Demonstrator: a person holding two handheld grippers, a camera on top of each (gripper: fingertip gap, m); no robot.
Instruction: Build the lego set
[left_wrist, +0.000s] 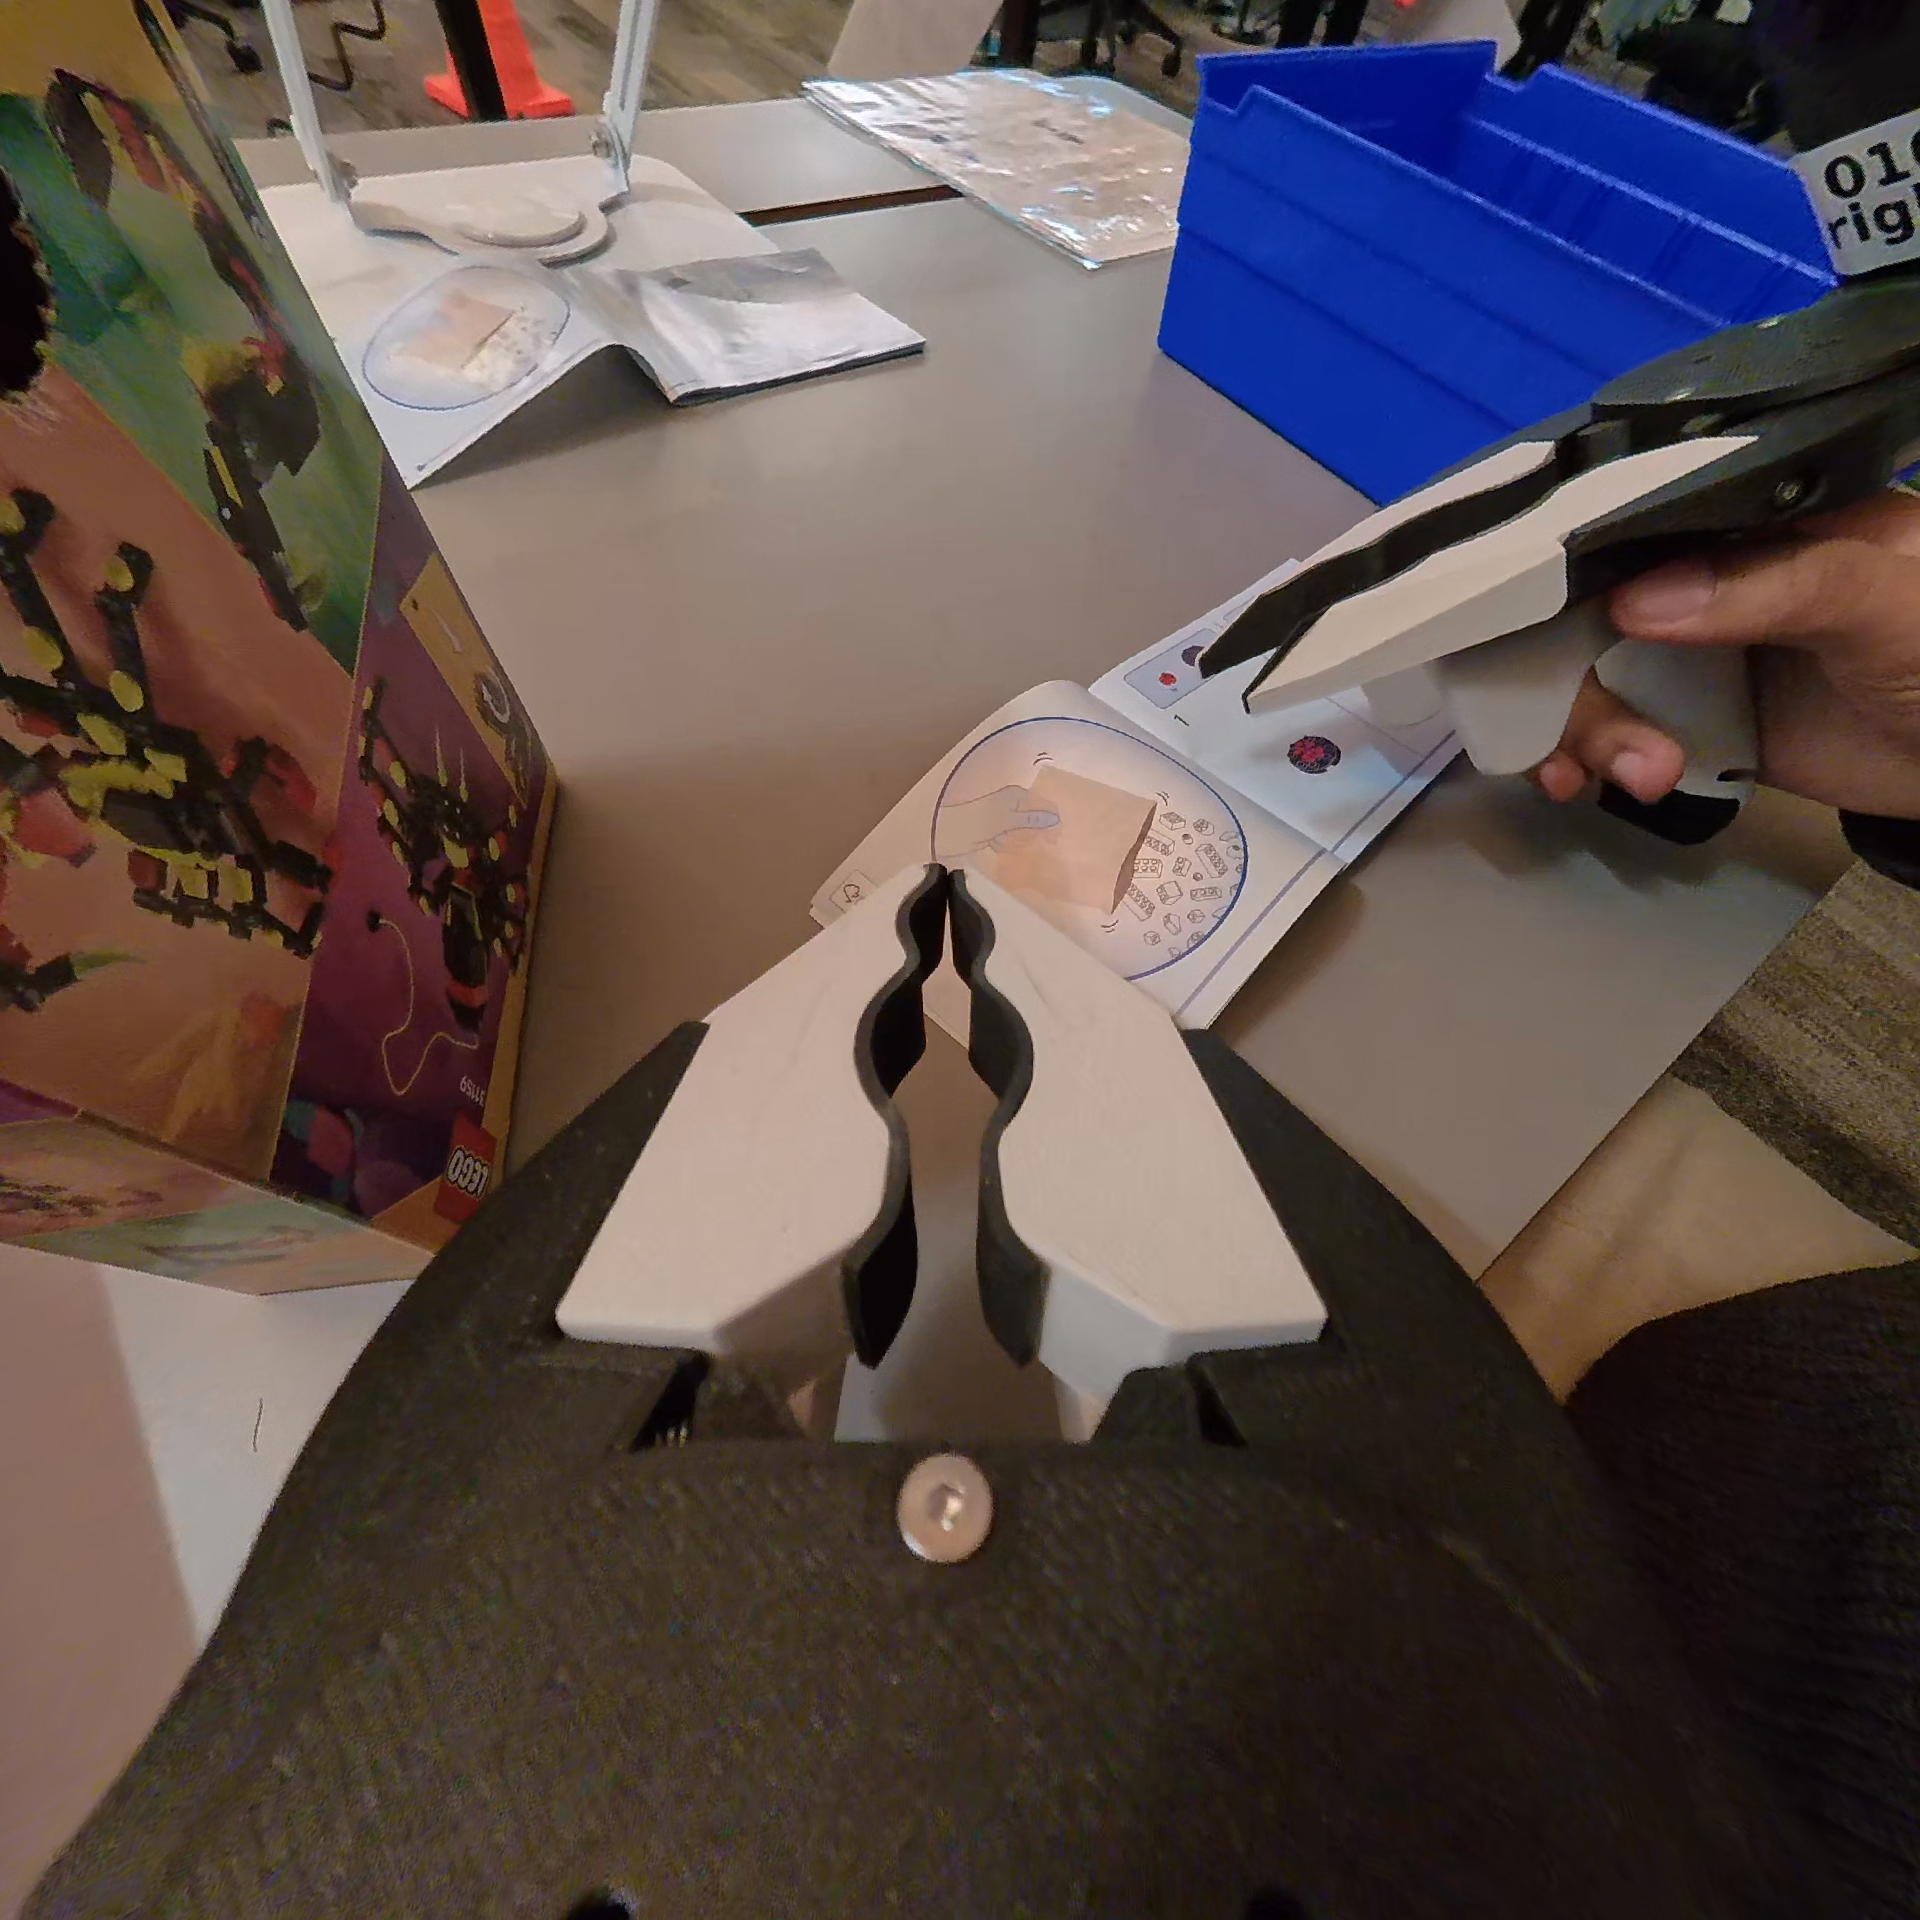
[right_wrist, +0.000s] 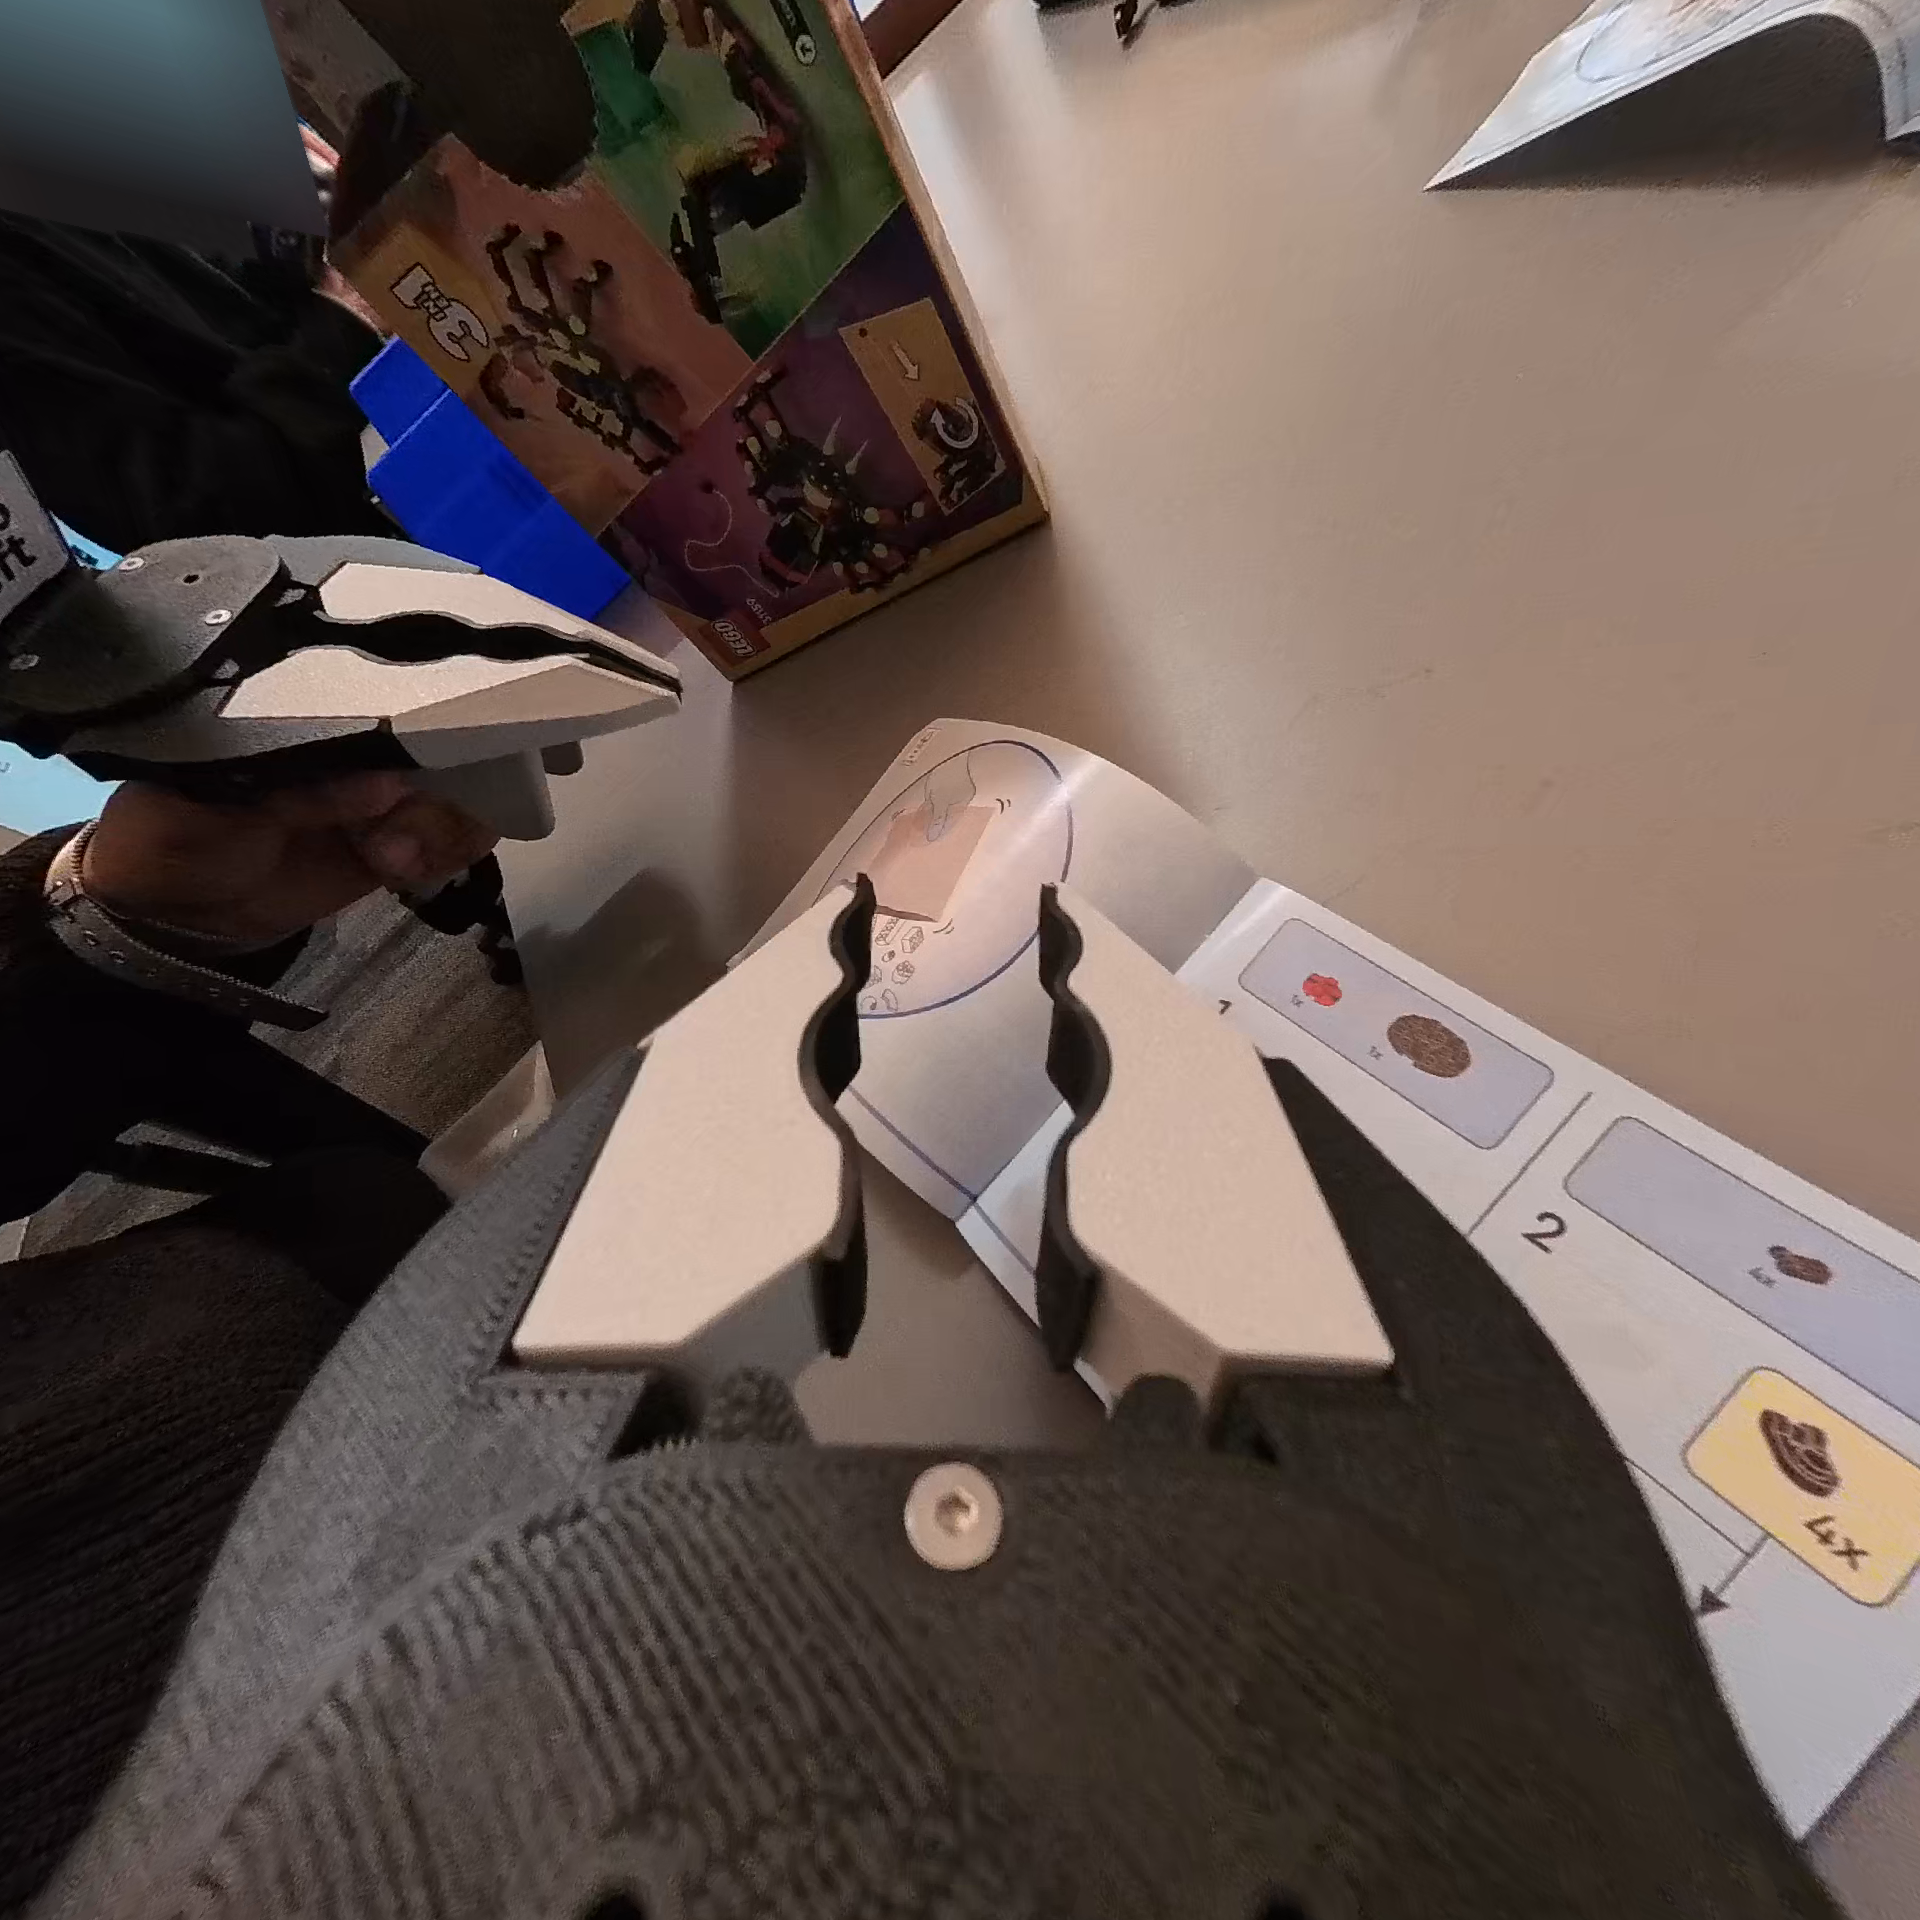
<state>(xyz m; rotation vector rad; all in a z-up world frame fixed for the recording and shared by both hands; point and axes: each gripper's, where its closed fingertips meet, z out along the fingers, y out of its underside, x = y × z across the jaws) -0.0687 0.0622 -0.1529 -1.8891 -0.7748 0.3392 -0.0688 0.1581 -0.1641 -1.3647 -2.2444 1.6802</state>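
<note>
Left wrist view: the left gripper (left_wrist: 943, 883) hovers with its fingertips pressed together on nothing, just above the near corner of an open instruction booklet (left_wrist: 1195, 862) lying on a grey table (left_wrist: 831, 623). The right gripper (left_wrist: 1231, 681), held in a person's hand (left_wrist: 1756, 675), hangs over the booklet's far page with its fingers slightly parted and empty. One printed Lego set box (left_wrist: 208, 727), picturing black-and-yellow creatures, stands upright on the table to the left, well apart from the booklet. A second booklet (left_wrist: 644, 322) lies open farther back, beside a white stand base (left_wrist: 499, 213). One blue plastic bin (left_wrist: 1455, 260) sits at the far right, a clear plastic sleeve (left_wrist: 1018, 166) behind it. Printed wording and labels are present but left unquoted.

Right wrist view: the right gripper (right_wrist: 951, 904) is spread wide and empty over the instruction booklet (right_wrist: 1558, 1195), whose pages show numbered steps and small part drawings. The left gripper (right_wrist: 665, 681) appears at left, tips together. The Lego set box (right_wrist: 727, 312) stands beyond on the table (right_wrist: 1455, 520), with blue bins (right_wrist: 468, 478) behind it; the second booklet (right_wrist: 1662, 83) shows at top right. No loose bricks are visible.
</note>
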